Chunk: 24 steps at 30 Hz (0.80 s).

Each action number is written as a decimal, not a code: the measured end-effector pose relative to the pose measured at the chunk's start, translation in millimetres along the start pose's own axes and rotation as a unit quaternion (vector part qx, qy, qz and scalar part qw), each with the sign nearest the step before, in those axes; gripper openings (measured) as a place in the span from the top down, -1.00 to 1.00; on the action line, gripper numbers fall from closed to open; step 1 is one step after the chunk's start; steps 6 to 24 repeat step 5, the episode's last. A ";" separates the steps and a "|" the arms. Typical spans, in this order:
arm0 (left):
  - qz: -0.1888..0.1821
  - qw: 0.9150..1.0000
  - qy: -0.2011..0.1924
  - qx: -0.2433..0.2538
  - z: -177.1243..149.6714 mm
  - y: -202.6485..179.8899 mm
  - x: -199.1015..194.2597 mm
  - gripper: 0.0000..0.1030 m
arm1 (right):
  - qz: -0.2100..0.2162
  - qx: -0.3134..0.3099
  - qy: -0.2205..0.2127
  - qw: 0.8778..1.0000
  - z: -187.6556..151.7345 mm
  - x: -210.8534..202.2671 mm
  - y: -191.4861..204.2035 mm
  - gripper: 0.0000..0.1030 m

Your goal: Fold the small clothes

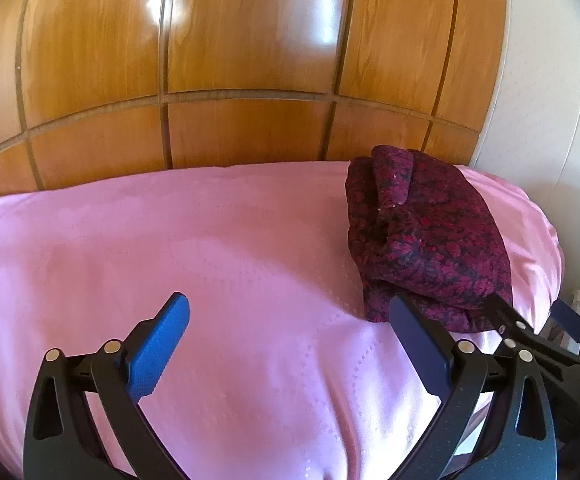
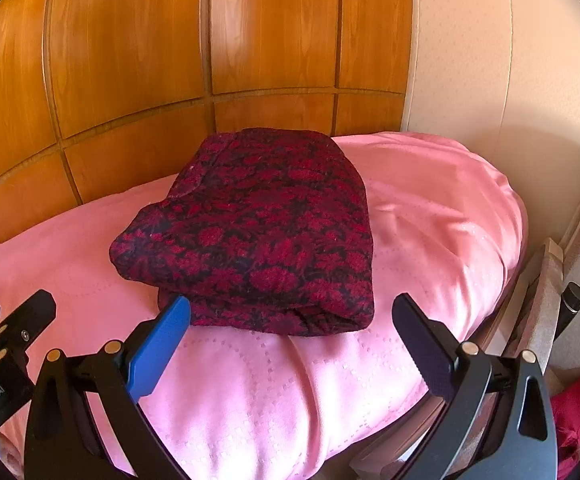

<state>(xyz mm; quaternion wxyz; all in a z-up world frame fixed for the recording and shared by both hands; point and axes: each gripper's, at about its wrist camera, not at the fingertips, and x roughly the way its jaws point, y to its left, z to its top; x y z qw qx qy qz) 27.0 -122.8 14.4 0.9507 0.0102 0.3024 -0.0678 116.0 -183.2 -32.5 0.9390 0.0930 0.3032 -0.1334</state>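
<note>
1. Broadly, you are working over a pink bedspread (image 2: 430,216) that covers the bed, with a wooden panelled wardrobe (image 2: 129,60) running along its far side.

2. Your task's thing is the dark red patterned garment (image 2: 257,228), already gathered into a thick folded bundle. It lies on the bedspread toward the right end of the bed, close to the wardrobe.

3. Its long axis runs from the near edge away toward the wardrobe, and its near folded edge faces your grippers.

4. Your right gripper (image 2: 290,340) sits straight in front of that near edge, just beside it and the nearer of the two. Its jaws stand wide, holding nothing, and the blue fingertip (image 2: 169,328) overlaps the bundle's near left corner; I cannot tell whether it touches.

5. Your left gripper (image 1: 290,340) faces bare bedspread, with the garment off to its right and ahead. Its jaws are also wide and empty.

6. Judging from this, any final tuck or squaring falls to your right hand, moving straight forward along the bundle's length.
</note>
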 end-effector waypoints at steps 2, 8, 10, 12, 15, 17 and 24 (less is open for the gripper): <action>-0.002 1.000 -0.002 -0.003 1.1 1.1 0.1 -0.92 | -0.001 0.003 -0.002 1.000 1.6 0.0 -1.3 -0.95; 0.000 1.000 -0.007 -0.004 1.3 1.5 -0.4 -0.92 | 0.000 0.006 -0.006 1.000 4.9 0.2 -3.9 -0.95; 0.000 1.000 -0.007 -0.004 1.3 1.5 -0.4 -0.92 | 0.000 0.006 -0.006 1.000 4.9 0.2 -3.9 -0.95; 0.000 1.000 -0.007 -0.004 1.3 1.5 -0.4 -0.92 | 0.000 0.006 -0.006 1.000 4.9 0.2 -3.9 -0.95; 0.000 1.000 -0.007 -0.004 1.3 1.5 -0.4 -0.92 | 0.000 0.006 -0.006 1.000 4.9 0.2 -3.9 -0.95; 0.000 1.000 -0.007 -0.004 1.3 1.5 -0.4 -0.92 | 0.000 0.006 -0.006 1.000 4.9 0.2 -3.9 -0.95; 0.000 1.000 -0.007 -0.004 1.3 1.5 -0.4 -0.92 | 0.000 0.006 -0.006 1.000 4.9 0.2 -3.9 -0.95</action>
